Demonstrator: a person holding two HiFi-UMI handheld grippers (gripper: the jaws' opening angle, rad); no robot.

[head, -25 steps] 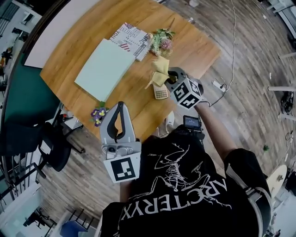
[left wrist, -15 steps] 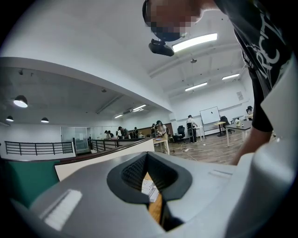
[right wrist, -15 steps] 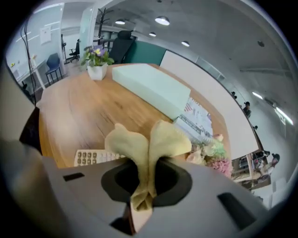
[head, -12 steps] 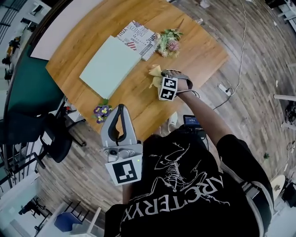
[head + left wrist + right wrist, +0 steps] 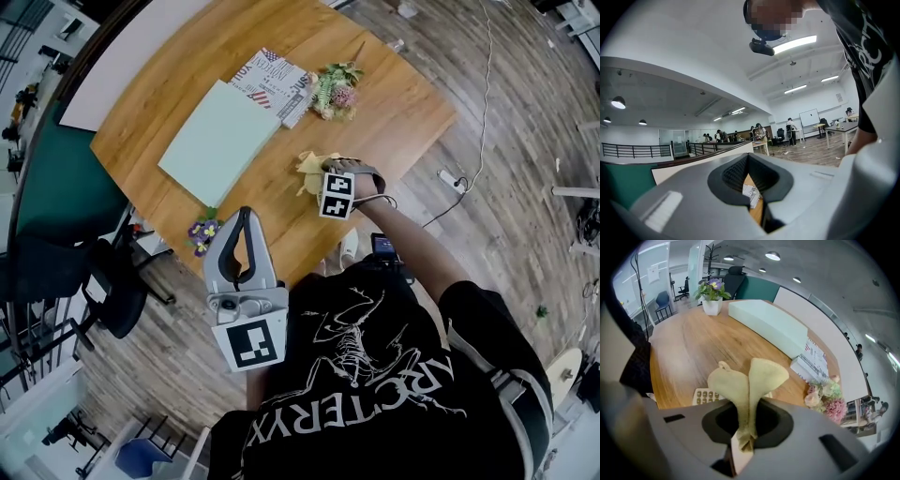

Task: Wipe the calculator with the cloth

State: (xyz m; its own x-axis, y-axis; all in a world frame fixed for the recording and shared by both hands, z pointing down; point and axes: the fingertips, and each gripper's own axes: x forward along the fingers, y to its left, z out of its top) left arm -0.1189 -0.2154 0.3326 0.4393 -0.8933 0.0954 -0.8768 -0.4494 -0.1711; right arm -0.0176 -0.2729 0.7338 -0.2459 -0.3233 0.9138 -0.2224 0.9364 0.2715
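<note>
My right gripper (image 5: 330, 175) is shut on a yellow cloth (image 5: 312, 165) and holds it low over the near right part of the round wooden table (image 5: 394, 103). In the right gripper view the cloth (image 5: 751, 376) stands up from between the jaws of the right gripper (image 5: 748, 425). The beige calculator (image 5: 706, 396) lies on the wood just under it, partly covered by the cloth. In the head view the calculator is hidden beneath gripper and cloth. My left gripper (image 5: 245, 216) is shut on nothing, held near my body off the table's edge.
A pale green box (image 5: 216, 141) lies mid-table with magazines (image 5: 272, 80) behind it. A pink bouquet (image 5: 335, 91) is beyond the cloth. A small potted purple flower (image 5: 201, 231) stands at the near edge. An office chair (image 5: 112, 291) and floor cables (image 5: 469, 141) surround the table.
My right gripper has come down and left with the cloth onto the calculator, which showed in the head view a second ago and is now covered. The left gripper has held still.
</note>
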